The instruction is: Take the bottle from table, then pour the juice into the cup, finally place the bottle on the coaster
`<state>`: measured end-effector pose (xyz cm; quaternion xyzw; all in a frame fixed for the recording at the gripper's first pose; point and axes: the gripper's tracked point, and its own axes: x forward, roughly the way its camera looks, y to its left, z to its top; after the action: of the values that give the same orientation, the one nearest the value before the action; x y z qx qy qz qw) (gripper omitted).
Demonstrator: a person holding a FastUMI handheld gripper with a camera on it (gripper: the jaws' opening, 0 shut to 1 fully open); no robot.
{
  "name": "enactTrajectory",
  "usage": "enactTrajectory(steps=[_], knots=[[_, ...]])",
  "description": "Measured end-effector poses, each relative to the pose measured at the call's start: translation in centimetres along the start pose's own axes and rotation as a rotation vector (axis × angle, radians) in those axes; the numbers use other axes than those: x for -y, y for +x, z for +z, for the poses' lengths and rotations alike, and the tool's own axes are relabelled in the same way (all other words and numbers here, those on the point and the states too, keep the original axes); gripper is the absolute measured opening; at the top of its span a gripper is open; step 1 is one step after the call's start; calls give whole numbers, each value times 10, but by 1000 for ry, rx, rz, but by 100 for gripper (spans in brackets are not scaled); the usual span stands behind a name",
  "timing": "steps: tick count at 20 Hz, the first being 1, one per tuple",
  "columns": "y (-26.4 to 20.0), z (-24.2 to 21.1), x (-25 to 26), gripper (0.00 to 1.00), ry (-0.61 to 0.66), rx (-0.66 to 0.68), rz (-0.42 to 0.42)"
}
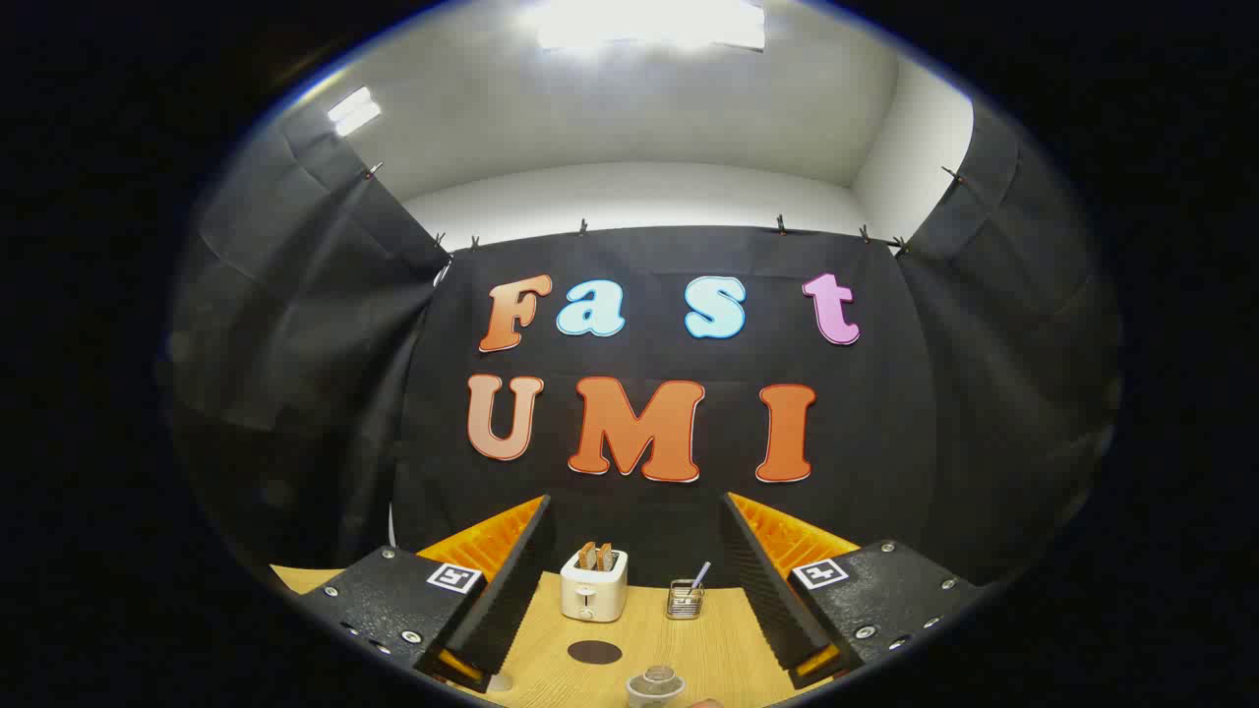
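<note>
My gripper (634,580) is held high above the wooden table (718,639), open, with nothing between its fingers. Below and between the fingers lies a dark round coaster (594,652) on the table. Just nearer than the coaster stands a clear cup (656,686), seen from above at the near end of the table. Beside the cup a small reddish shape (704,703) peeks in; I cannot tell what it is.
A white toaster (593,584) with two slices of toast stands at the back of the table by the black cloth wall. To its right is a small wire holder (685,598) with a straw-like stick in it.
</note>
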<state>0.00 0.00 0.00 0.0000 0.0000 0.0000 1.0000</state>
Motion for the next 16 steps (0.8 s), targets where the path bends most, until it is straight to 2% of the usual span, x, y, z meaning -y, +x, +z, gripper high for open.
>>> enactTrajectory(steps=[16], knots=[[3, -6, -6, 99, 19, -8, 20]])
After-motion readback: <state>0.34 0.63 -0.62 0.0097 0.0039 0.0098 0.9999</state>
